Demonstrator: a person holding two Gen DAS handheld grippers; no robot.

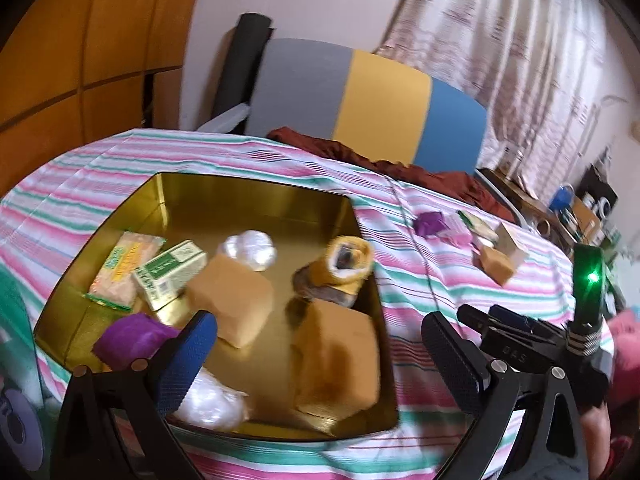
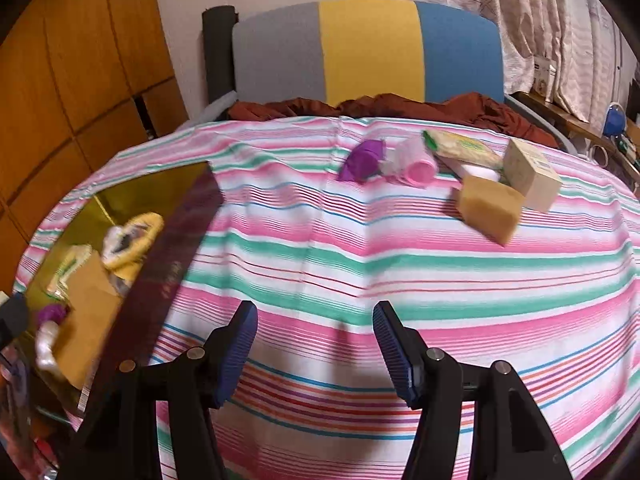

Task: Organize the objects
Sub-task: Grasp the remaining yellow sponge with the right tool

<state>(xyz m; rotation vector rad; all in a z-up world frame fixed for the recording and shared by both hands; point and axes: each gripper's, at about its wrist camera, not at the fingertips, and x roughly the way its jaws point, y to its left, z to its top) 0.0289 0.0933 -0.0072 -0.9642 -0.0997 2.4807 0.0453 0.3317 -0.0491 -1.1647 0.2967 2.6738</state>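
An open gold tin (image 1: 260,208) lies on the striped cloth. It holds two brown blocks (image 1: 232,300), a green-white box (image 1: 172,272), a yellow packet (image 1: 124,268), a purple wrap (image 1: 128,340), clear-wrapped bundles (image 1: 250,248) and a yellow-white roll (image 1: 348,260). My left gripper (image 1: 320,360) hangs open over the tin's near side, gripping nothing. My right gripper (image 2: 316,352) is open above bare cloth, right of the tin (image 2: 172,264). Farther back on the cloth lie a purple wrap (image 2: 362,164), a pink-capped item (image 2: 416,168), a green-yellow packet (image 2: 464,148), a cream box (image 2: 532,176) and a brown block (image 2: 488,208).
A chair back (image 2: 368,48) in grey, yellow and blue stands behind the table, with a dark red cloth (image 2: 400,106) on the seat. Wooden cabinet doors (image 2: 72,80) are on the left, and a curtain and a cluttered shelf (image 1: 576,208) on the right.
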